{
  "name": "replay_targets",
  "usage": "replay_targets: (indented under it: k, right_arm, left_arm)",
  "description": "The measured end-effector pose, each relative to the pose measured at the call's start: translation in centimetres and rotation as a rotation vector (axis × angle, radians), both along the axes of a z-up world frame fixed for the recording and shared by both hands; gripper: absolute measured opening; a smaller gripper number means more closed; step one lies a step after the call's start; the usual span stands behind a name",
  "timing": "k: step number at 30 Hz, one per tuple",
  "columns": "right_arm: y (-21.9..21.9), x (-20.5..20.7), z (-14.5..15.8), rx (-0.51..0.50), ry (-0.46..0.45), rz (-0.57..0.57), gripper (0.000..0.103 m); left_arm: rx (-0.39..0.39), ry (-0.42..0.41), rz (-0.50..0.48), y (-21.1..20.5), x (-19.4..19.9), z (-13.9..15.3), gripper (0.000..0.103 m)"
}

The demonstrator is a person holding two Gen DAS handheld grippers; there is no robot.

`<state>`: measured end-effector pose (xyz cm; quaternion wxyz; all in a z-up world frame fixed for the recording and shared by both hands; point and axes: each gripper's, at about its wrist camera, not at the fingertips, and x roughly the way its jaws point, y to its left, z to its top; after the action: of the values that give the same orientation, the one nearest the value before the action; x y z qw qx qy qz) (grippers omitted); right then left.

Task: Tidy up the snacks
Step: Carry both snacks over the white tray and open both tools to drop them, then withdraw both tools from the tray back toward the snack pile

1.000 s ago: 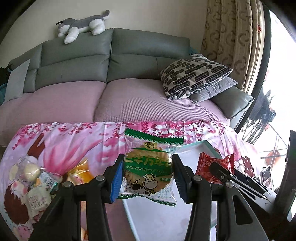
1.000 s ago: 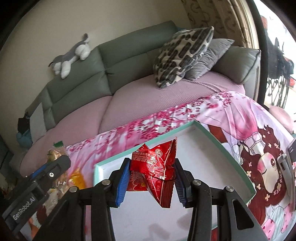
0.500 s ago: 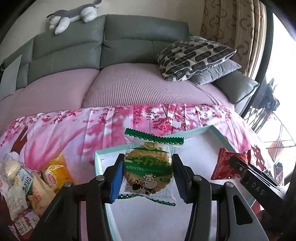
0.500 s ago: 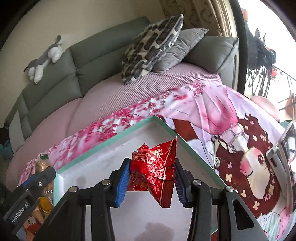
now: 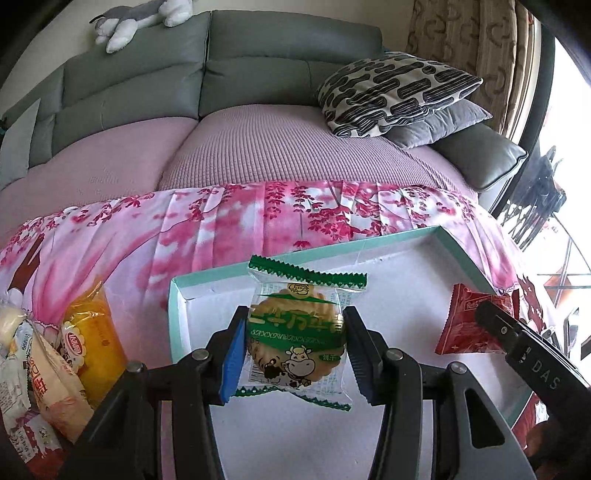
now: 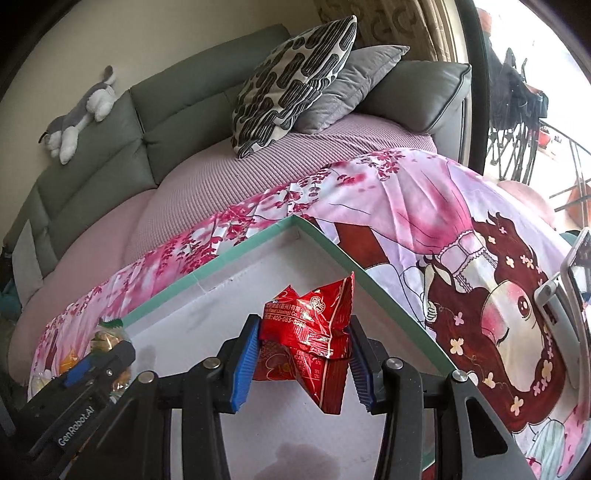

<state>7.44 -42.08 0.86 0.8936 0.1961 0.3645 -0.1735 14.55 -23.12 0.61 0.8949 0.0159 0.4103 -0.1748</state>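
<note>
1. Behind the work area, a grey sofa (image 5: 258,122) is carrying a patterned pillow (image 5: 399,92) and a plush dog (image 5: 144,18), while a pink floral cloth (image 5: 258,221) is covering the desk in front of it.
2. Sitting on that cloth is a shallow tray (image 5: 177,295) with a teal rim and white floor, apparently nothing lying in it yet.
3. At the tray's near-left part, the left gripper (image 5: 293,349) is clamping a clear green-trimmed biscuit pack (image 5: 297,332), its jaws closed to the pack's width; the pack is hanging upright, long axis vertical, above the white floor.
4. Over the tray's right half, the right gripper (image 6: 303,362) is squeezing a crumpled red packet (image 6: 314,332), jaws narrowed onto it, with the tray's far-right corner ahead of it.
5. Both snacks are hanging directly above the tray floor, so the coming move looks like a straight lowering and release; each gripper is equally well placed over its own half, left over left and right over right.
6. Waiting on the cloth just left of the tray is a pile (image 5: 48,350) of further snacks, including an orange pack (image 5: 92,339), nearer the left gripper.
</note>
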Motion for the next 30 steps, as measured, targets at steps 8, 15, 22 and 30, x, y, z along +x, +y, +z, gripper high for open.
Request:
replay_targets:
  k: [8, 15, 22, 30]
  right_arm:
    - [0.3, 0.0, 0.4, -0.027, 0.003, 0.006, 0.051]
    - [0.5, -0.1, 0.8, -0.039, 0.006, 0.01, 0.056]
    - [0.6, 0.0, 1.0, -0.063, 0.018, 0.013, 0.088]
    - [1.3, 0.3, 0.7, -0.132, 0.051, 0.029, 0.103]
  left_arm:
    - [0.005, 0.005, 0.031, 0.4, 0.1, 0.5, 0.076]
    - [0.012, 0.003, 0.07, 1.5, 0.1, 1.3, 0.077]
    - [0.058, 0.021, 0.139, 2.6, 0.5, 1.1, 0.095]
    - [0.097, -0.02, 0.23, 4.4, 0.6, 1.5, 0.101]
